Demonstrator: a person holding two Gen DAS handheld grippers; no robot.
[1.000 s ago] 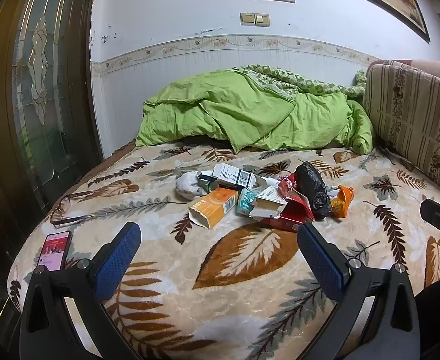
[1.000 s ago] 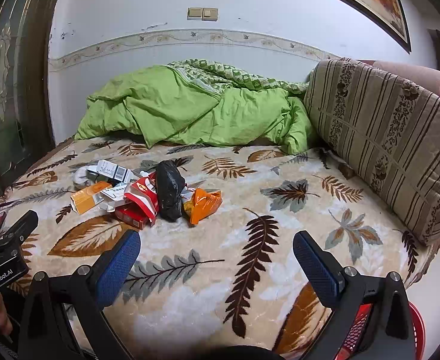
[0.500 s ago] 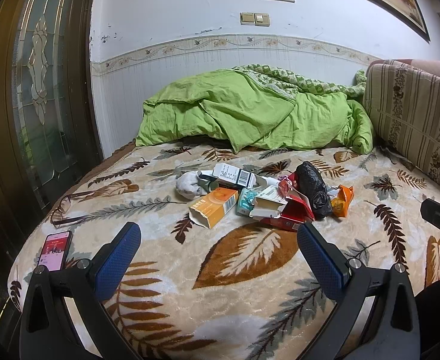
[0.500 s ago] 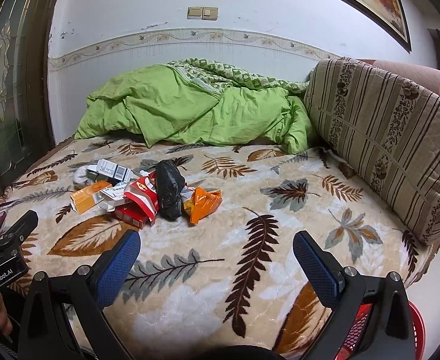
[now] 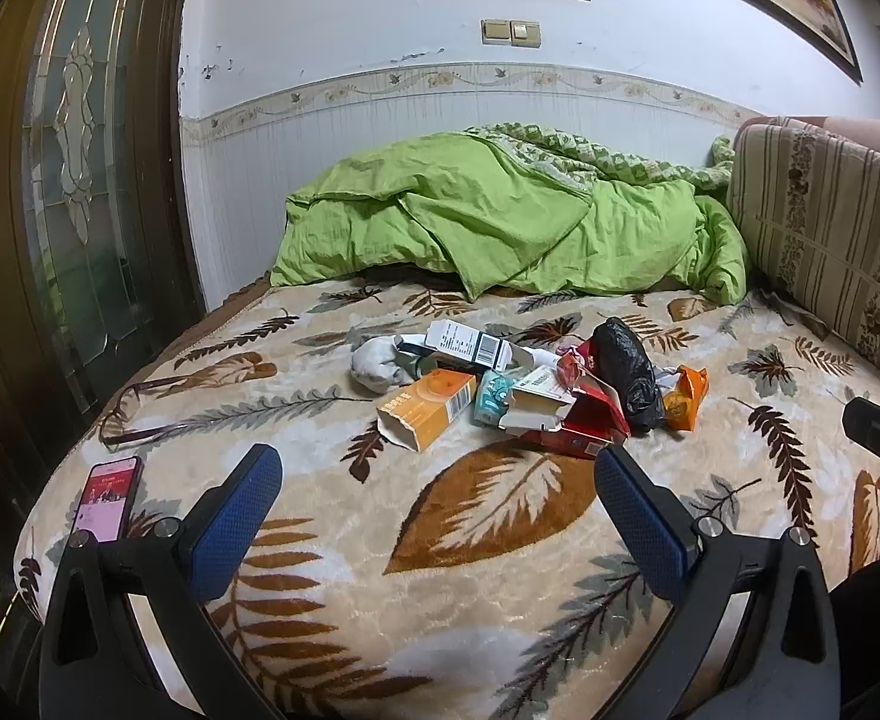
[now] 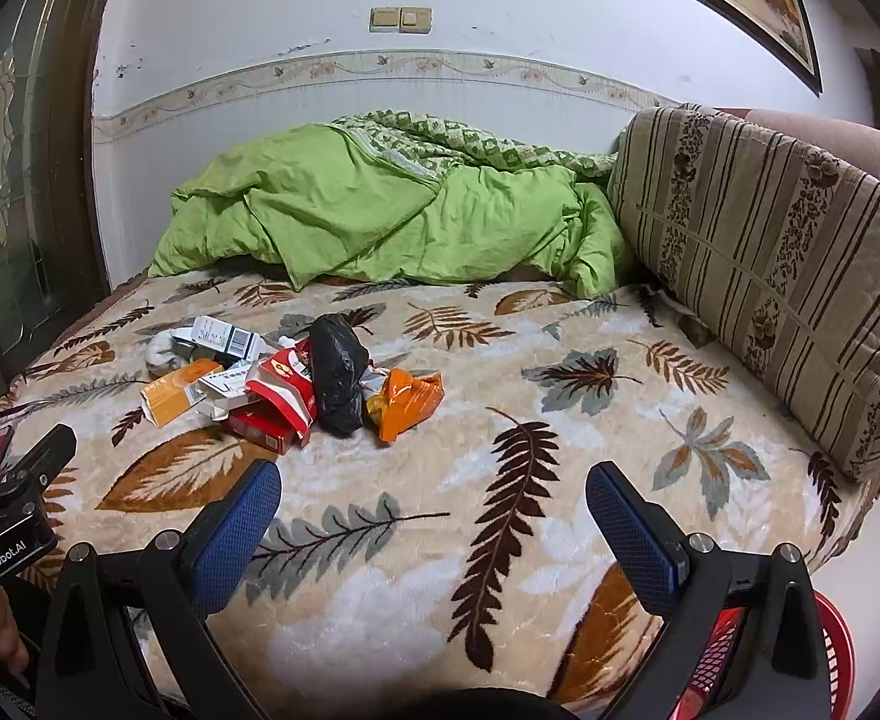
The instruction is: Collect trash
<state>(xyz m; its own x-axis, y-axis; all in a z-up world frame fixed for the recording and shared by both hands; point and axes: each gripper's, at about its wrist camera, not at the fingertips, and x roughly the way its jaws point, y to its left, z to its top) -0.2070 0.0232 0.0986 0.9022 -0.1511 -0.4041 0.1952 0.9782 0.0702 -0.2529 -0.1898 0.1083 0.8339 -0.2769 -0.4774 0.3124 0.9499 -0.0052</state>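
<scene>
A heap of trash lies mid-bed on the leaf-patterned blanket (image 5: 500,540): an orange carton (image 5: 428,411) (image 6: 173,396), a white barcode box (image 5: 467,345) (image 6: 224,336), a red pack (image 5: 584,426) (image 6: 275,402), a black bag (image 5: 626,372) (image 6: 335,375), an orange wrapper (image 5: 686,399) (image 6: 407,402) and a crumpled white tissue (image 5: 374,363). My left gripper (image 5: 438,474) is open, short of the heap. My right gripper (image 6: 433,495) is open too, nearer the bed's front, right of the heap. Both hold nothing.
A red mesh basket (image 6: 833,648) stands off the bed's front right corner. A phone (image 5: 107,495) and eyeglasses (image 5: 134,414) lie at the bed's left side. A green duvet (image 5: 500,228) is piled at the back; a striped cushion (image 6: 770,264) lines the right.
</scene>
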